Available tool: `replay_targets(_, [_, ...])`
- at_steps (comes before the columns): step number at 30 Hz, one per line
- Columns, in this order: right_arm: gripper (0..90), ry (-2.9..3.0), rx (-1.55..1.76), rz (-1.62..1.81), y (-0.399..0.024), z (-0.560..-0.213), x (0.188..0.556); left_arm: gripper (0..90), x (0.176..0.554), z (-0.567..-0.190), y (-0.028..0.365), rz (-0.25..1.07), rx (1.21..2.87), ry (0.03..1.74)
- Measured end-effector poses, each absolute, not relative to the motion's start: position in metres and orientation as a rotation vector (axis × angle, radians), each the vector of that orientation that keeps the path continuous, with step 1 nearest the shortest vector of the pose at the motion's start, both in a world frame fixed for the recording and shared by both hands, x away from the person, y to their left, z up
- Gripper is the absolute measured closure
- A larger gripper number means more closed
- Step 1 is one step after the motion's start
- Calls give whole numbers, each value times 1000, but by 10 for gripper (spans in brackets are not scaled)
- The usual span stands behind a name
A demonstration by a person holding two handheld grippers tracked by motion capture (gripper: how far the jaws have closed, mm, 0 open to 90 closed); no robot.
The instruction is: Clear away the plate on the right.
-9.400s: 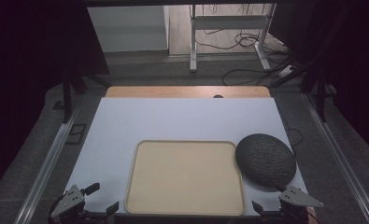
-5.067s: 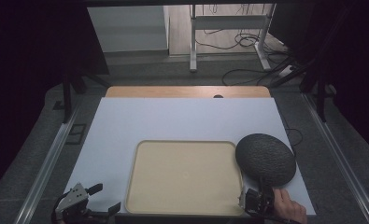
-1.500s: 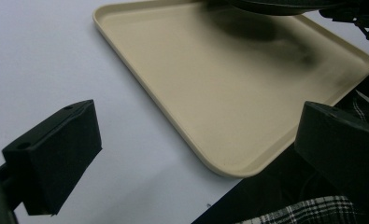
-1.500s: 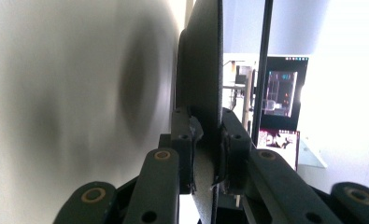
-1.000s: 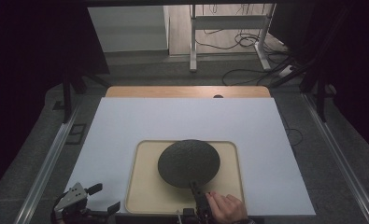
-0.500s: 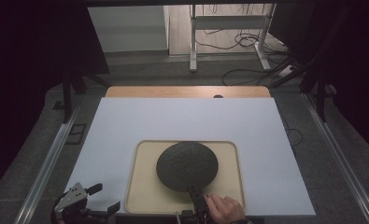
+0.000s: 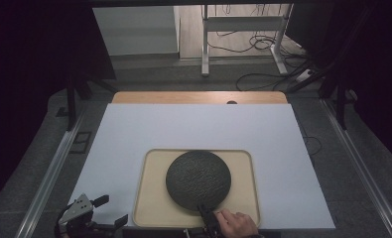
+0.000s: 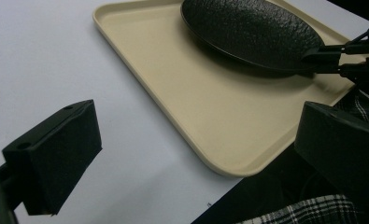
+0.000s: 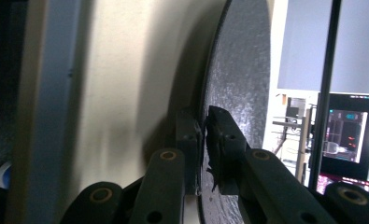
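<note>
We have carried the dark plate [image 7: 198,179] from the table onto the beige tray [image 7: 154,198]; our right claw [image 7: 207,216] pinches its rim, our left claw [image 7: 92,218] rests spread.

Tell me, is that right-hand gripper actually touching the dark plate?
Touching. In the right gripper view, the right gripper has both jaws closed on the rim of the dark plate.

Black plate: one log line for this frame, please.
right claw: shut on black plate rim | plate: over beige tray | left claw: open, idle, near-left of tray | surface: white table
</note>
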State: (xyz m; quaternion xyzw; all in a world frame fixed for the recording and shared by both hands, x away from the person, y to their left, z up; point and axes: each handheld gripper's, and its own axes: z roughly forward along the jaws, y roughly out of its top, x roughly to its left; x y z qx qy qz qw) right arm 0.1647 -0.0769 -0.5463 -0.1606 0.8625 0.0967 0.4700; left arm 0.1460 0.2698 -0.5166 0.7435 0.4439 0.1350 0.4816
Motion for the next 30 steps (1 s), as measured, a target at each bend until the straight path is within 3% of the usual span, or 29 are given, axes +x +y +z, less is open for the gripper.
replay_targets(5, [795,2133,-381,253,-77,-545,166,1,146,-517,269,328,1816,1082])
replay_targets(9, [704,2153,-351,264,-78,-542,168,1,146,-517,269,328,1816,1083])
replay_targets(30, [605,2139,-324,302,-80,-532,162,1,146,-517,270,330,1812,1083])
